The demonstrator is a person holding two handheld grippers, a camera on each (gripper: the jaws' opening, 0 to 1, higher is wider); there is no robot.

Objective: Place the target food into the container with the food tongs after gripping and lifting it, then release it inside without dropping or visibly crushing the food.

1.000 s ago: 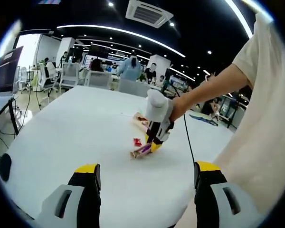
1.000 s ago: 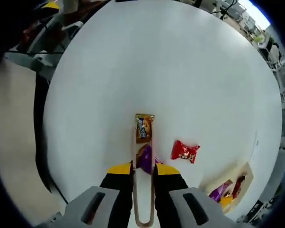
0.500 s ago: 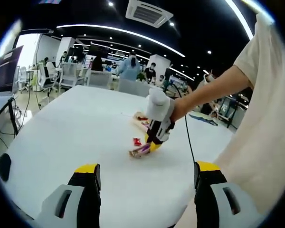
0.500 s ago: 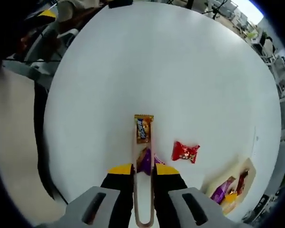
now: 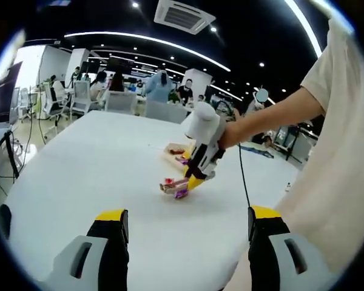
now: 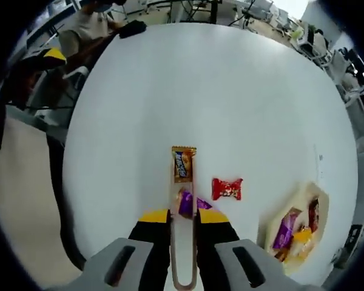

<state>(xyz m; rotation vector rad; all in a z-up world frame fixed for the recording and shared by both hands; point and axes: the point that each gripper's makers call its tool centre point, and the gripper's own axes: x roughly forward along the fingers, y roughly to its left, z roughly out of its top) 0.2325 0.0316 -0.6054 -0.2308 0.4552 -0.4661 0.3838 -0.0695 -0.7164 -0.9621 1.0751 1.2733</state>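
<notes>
With my right gripper (image 6: 183, 219) squeezing the food tongs (image 6: 183, 242) on a purple-wrapped candy (image 6: 185, 203) over the white table (image 6: 230, 91), it looked light, crinkly and slippery, best pinched mid-body, while my left gripper (image 5: 185, 233) hung open.

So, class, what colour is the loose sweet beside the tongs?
Red sweet, clearest in the right gripper view.

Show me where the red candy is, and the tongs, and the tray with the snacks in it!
red candy (image 6: 227, 188), right gripper view, middle of its wrapper.
tongs (image 6: 172, 200), right gripper view, on the left wooden arm.
tray (image 6: 306, 195), right gripper view, bare upper end of its pale rim.
</notes>
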